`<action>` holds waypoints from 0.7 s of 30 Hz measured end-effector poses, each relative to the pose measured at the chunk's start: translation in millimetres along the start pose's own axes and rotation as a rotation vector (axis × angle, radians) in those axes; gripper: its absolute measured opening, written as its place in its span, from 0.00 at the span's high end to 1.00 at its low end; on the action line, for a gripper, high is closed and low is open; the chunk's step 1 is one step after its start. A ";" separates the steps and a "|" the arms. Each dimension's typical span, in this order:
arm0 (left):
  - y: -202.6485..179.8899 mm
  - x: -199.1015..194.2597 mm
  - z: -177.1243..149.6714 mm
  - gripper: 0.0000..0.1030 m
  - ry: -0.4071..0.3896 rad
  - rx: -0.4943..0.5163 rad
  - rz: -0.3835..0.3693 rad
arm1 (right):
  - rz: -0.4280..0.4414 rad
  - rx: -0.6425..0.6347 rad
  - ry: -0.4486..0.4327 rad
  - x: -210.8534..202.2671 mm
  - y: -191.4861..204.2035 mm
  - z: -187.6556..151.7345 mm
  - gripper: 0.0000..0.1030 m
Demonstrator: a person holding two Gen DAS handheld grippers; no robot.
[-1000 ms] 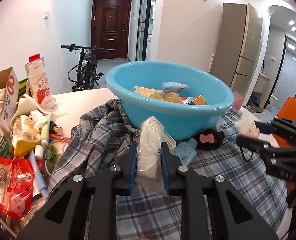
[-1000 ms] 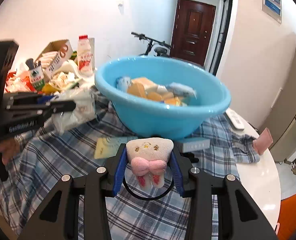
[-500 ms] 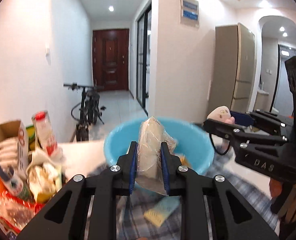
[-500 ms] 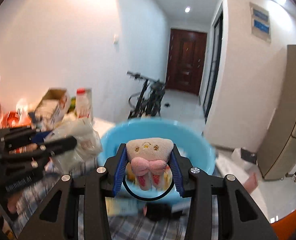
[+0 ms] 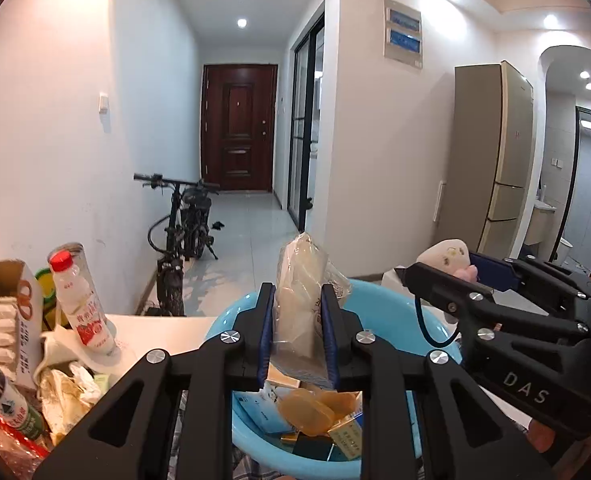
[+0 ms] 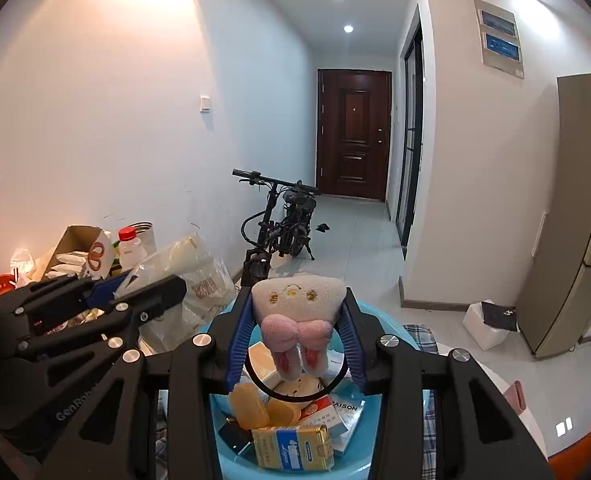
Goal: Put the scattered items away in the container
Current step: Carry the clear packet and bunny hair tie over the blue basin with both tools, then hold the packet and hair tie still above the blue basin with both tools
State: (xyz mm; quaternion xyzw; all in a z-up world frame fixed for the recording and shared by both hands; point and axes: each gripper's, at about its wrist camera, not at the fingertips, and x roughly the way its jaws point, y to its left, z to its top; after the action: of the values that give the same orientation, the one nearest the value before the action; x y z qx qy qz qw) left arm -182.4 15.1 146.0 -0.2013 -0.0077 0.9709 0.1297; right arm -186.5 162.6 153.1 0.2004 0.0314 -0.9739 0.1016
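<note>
ok, both sides loaded on my feed. left hand-held gripper (image 5: 298, 330) is clamped on a clear plastic bag (image 5: 301, 300) with something pale inside; bag stands upright between the blue pads, top sticking well above the fingertips. right hand-held gripper (image 6: 297, 334) is clamped on a small cream plush toy (image 6: 297, 312) with a pink bow; a black cord loop (image 6: 291, 394) hangs from below it. both grippers are above the blue basin (image 5: 235, 318), pointing slightly down over its near rim.

basin sits on the counter (image 5: 155, 334) and already holds flat boxes, a yellow packet (image 6: 291, 446) and some round orange-tan pieces (image 5: 307, 410). i can see a bit of plaid cloth (image 6: 419, 334) under and beyond the basin on the right.

left of the basin there's a clutter pile on the counter: a milk bottle with red cap (image 5: 81, 304), an open cardboard box (image 5: 5, 320) of white packets, crumpled wrappers. these are outside the basin.

in the left view the right gripper shows at the right edge, toy held just beside the bag. bicycle (image 5: 183, 232) is parked in the hallway behind.
</note>
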 end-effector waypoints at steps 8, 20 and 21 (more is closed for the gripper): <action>-1.3 12.9 -10.7 0.81 0.038 0.002 0.011 | -0.012 -0.008 0.042 24.7 1.2 -12.3 0.58; -10.0 6.2 -7.7 0.81 0.017 0.047 0.046 | -0.028 -0.040 0.049 28.5 8.3 -18.3 0.57; -9.7 6.2 -7.7 0.81 0.017 0.046 0.047 | -0.028 -0.041 0.048 28.2 8.8 -18.7 0.57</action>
State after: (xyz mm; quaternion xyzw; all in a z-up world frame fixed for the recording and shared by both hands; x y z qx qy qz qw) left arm -182.4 25.8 137.1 -0.2069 0.0203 0.9718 0.1117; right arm -202.8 150.7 124.6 0.2210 0.0565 -0.9693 0.0914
